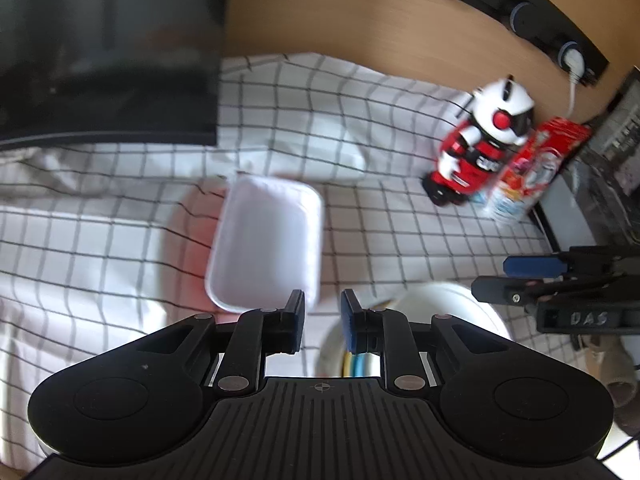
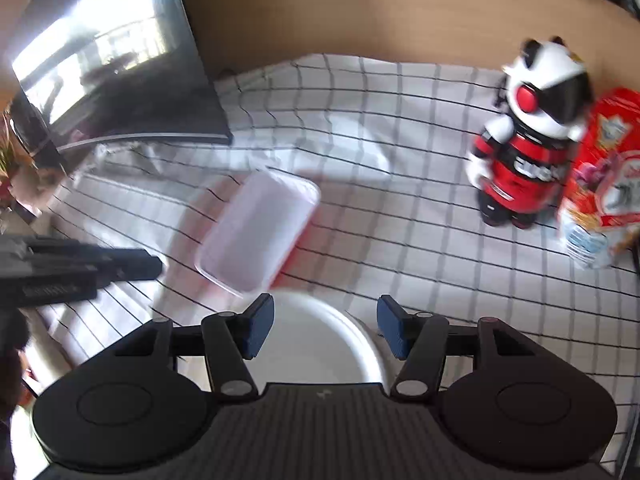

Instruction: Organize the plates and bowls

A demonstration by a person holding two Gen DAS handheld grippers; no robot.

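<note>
Both grippers hang empty, jaws apart: left gripper [image 1: 322, 312] narrowly, right gripper [image 2: 326, 326] wider. White rectangular tray [image 1: 266, 240] lies just beyond the left one, lengthwise away; round bowl [image 2: 316, 340] under the right.

Open checked cloth [image 2: 400, 240] lies between the rectangular tray [image 2: 256, 236] and toy robot [image 2: 528, 140].

both hand-held grippers [image 1: 322, 307] [image 2: 325, 322] parted, empty
</note>
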